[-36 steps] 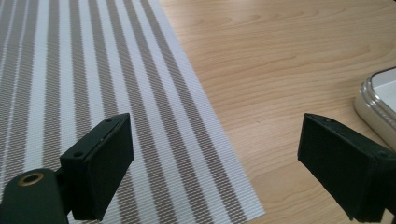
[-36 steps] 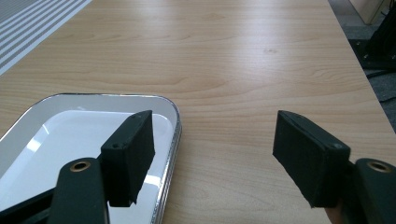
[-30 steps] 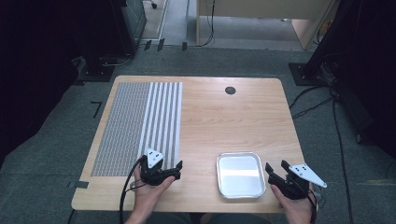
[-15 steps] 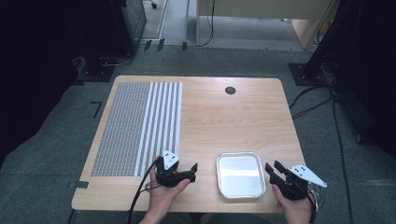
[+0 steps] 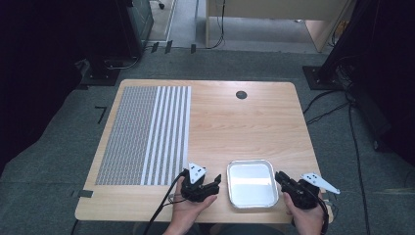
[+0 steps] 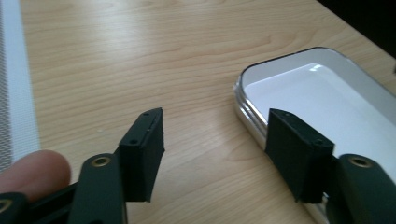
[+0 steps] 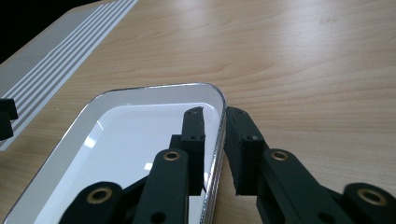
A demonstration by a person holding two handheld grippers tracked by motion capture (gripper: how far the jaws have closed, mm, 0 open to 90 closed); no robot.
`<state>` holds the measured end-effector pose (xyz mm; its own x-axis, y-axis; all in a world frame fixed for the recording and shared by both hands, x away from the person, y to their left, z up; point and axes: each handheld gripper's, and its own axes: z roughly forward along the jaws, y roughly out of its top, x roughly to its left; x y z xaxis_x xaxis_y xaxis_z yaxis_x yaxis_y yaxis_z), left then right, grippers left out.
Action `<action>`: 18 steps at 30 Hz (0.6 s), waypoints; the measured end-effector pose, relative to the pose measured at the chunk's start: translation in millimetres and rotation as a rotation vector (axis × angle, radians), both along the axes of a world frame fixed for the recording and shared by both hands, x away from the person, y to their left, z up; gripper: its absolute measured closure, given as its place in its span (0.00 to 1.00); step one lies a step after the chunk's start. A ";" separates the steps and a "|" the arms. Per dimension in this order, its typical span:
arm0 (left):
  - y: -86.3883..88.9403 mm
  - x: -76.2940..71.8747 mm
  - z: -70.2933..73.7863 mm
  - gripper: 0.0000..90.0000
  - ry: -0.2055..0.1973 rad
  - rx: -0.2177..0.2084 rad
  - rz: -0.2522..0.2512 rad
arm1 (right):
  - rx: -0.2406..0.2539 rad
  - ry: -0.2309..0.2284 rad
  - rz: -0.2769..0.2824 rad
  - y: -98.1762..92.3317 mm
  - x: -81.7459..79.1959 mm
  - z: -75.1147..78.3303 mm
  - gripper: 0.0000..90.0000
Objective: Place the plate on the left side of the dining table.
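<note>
High view: we are holding the left gripper (image 5: 211, 183) just beside the left edge of a shallow, rounded-rectangular, shiny metal tray (image 5: 252, 198), which is lying empty near the front edge of the light wooden table (image 5: 244, 122), right of the grey-and-white striped mat (image 5: 147, 134). The right gripper (image 5: 282, 179) is sitting at the tray's right edge. In the left gripper view we are keeping the jaws wide apart, gripping nothing, with the right jaw over the tray's rim. In the right gripper view the jaws are standing nearly closed astride the rim, one inside and one outside; whether they are pinching it we cannot tell. We judge that a secure hold calls for seating both grippers squarely on opposite rims. The tray's white interior is reflecting light.
</note>
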<state>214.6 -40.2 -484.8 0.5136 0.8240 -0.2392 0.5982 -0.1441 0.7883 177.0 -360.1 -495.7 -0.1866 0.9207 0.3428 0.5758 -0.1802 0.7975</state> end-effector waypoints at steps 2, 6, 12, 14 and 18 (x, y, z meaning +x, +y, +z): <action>-3.2 -2.3 0.6 0.54 -0.007 -0.015 -0.006 | 0.000 0.001 0.002 0.0 1.2 -1.9 0.90; -9.0 -7.2 0.7 0.66 -0.022 -0.031 -0.027 | 0.029 0.050 -0.017 -1.2 3.1 -3.6 0.96; -20.2 -10.1 -2.7 0.78 0.006 -0.024 -0.069 | 0.040 0.072 -0.018 -1.9 4.4 -8.1 0.96; -22.9 -10.4 -4.0 0.79 0.016 -0.025 -0.086 | 0.042 0.075 -0.016 -0.8 4.4 -8.3 0.96; -26.4 -10.3 -7.3 0.79 0.034 -0.022 -0.099 | 0.056 0.084 -0.008 0.6 4.6 -9.4 0.96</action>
<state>204.3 -66.5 -492.0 0.5836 0.7639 -0.2754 0.6085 -0.1867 0.7713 181.6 -359.6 -505.0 -0.1474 0.9010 0.4080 0.6386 -0.2283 0.7349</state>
